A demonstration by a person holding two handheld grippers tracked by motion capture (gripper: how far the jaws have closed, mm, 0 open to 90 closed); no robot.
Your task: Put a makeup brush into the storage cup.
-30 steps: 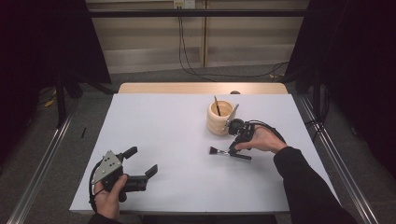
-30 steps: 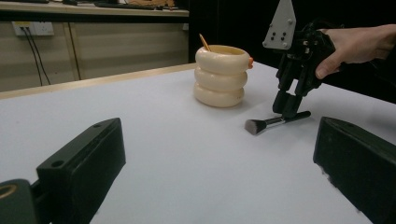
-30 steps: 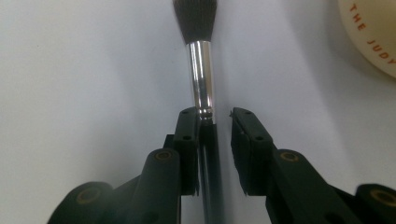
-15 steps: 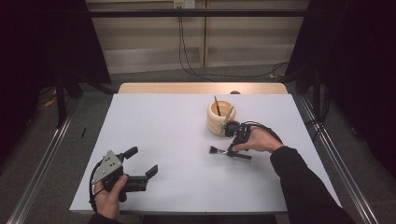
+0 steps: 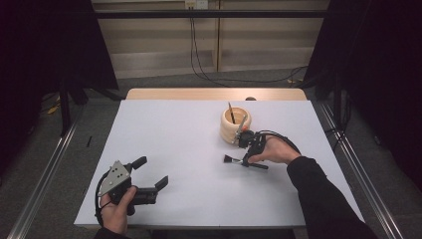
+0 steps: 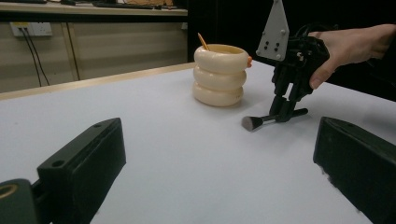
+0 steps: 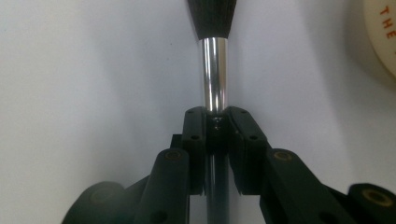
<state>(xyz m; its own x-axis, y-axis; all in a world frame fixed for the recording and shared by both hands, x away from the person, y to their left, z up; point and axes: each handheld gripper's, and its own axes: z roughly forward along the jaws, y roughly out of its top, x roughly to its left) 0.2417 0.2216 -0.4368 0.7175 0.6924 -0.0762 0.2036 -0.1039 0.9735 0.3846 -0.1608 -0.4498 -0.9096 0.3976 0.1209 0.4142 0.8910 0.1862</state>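
Note:
A makeup brush [image 5: 232,159] with a black head and silver ferrule lies flat on the white table [image 5: 189,139], right of centre. My right gripper [image 5: 247,161] points down at it and is shut on its handle; in the right gripper view the jaws pinch the handle just behind the ferrule [image 7: 215,70]. Seen from the left gripper view, the brush [image 6: 254,122] rests on the table under the right gripper [image 6: 283,111]. My left gripper [image 5: 151,172] rests at the near left of the table, open, with nothing between its jaws.
A cream ringed cup [image 5: 235,125] stands just behind the right gripper, with a thin stick [image 5: 231,113] leaning inside it. The same cup [image 6: 219,74] appears in the left gripper view. The table's wooden far edge [image 5: 214,94] lies beyond it.
The right hand has shifted slightly to the left over the brush handle. The brush and the left gripper have stayed where they were.

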